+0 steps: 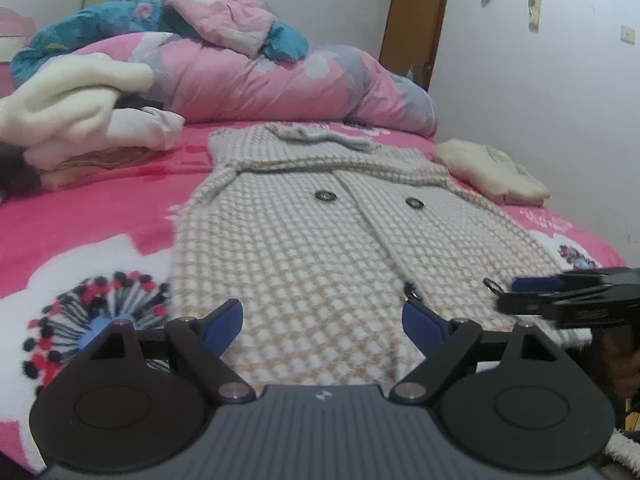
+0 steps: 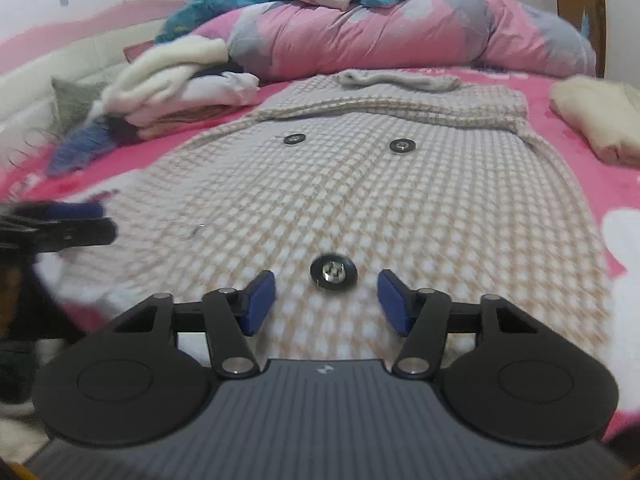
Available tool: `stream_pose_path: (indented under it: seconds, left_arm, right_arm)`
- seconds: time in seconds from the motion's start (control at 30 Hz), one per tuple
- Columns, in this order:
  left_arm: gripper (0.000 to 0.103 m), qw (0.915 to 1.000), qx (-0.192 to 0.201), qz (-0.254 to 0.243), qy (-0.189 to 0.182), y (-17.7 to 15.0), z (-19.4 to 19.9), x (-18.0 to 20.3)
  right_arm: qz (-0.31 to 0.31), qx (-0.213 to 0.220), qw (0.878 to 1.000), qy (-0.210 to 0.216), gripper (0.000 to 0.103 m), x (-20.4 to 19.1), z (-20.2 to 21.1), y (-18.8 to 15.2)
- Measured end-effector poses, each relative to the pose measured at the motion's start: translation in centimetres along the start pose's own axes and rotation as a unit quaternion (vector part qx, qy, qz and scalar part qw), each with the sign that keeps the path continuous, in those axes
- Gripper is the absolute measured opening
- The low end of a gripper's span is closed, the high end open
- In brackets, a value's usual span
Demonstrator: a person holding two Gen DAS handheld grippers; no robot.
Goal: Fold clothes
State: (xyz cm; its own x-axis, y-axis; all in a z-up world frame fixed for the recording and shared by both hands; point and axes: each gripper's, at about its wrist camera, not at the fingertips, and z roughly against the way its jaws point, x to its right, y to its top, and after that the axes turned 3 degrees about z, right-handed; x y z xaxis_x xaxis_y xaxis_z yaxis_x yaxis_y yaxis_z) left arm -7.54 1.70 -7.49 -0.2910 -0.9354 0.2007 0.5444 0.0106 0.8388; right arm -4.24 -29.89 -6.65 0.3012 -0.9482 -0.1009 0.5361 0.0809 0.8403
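Both your grippers, left [image 1: 322, 320] and right [image 2: 326, 300], gape empty over the coat [image 1: 304, 240]; thick weave and buttons [image 2: 334, 274] may slip your pinch.

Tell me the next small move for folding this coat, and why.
Probably lower both grippers and close them on the coat's near hem. The coat lies flat on the bed with both sleeves already folded across the chest, so a bottom-up fold seems due. The left gripper and right gripper are open just above the hem end, holding nothing.
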Motion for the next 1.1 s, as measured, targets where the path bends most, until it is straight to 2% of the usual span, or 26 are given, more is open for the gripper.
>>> stream_pose_path:
  seconds: [0.1, 0.17, 0.27, 0.33, 0.4, 0.47, 0.67, 0.9, 1.0, 1.1]
  left_arm:
    - [0.087, 0.9992, 0.025, 0.015, 0.027, 1.5, 0.5, -1.0]
    - [0.086, 0.9974, 0.044, 0.035, 0.045, 2.7, 1.3, -1.9]
    - [0.086, 0.9934, 0.071, 0.055, 0.071, 4.3, 2.8, -3.4]
    - [0.086, 0.9911, 0.08, 0.059, 0.088, 4.9, 3.6, -4.3]
    - [0.086, 0.99, 0.076, 0.058, 0.103, 4.9, 3.9, -4.8]
    - [0.086, 0.9899, 0.067, 0.064, 0.108, 4.4, 3.8, -5.2]
    - [0.086, 0.9947, 0.042, 0.057, 0.074, 2.6, 2.5, -4.7]
    - [0.064, 0.9987, 0.015, 0.044, 0.02, 1.7, -0.7, -2.4]
    - [0.062, 0.9991, 0.005, 0.041, 0.006, 1.1, -1.6, -1.7]
    - [0.051, 0.9988, -0.026, 0.04, 0.009, 0.3, -2.9, -1.8]
  right_arm:
    - [-0.011, 0.008, 1.0, -0.003, 0.051, 1.4, 2.0, -0.3]
    - [-0.031, 0.027, 0.998, -0.04, 0.05, 3.1, 2.2, 0.8]
    - [-0.064, 0.04, 0.995, -0.064, 0.049, 5.0, 1.4, 1.5]
    - [-0.068, 0.028, 0.994, -0.08, 0.049, 5.6, -0.1, 1.0]
    - [-0.08, -0.009, 0.994, -0.08, 0.049, 6.2, -2.1, -0.6]
    - [-0.077, 0.0, 0.994, -0.08, 0.049, 6.0, -2.1, -2.1]
    - [-0.053, -0.018, 0.995, -0.079, 0.048, 4.8, 0.8, -2.1]
    - [-0.073, 0.031, 0.994, -0.069, 0.048, 4.0, 1.1, 0.0]
    - [-0.059, 0.032, 0.996, -0.056, 0.047, 3.1, -0.6, 0.4]
    - [-0.047, 0.015, 0.997, -0.053, 0.047, 2.7, -2.5, 0.1]
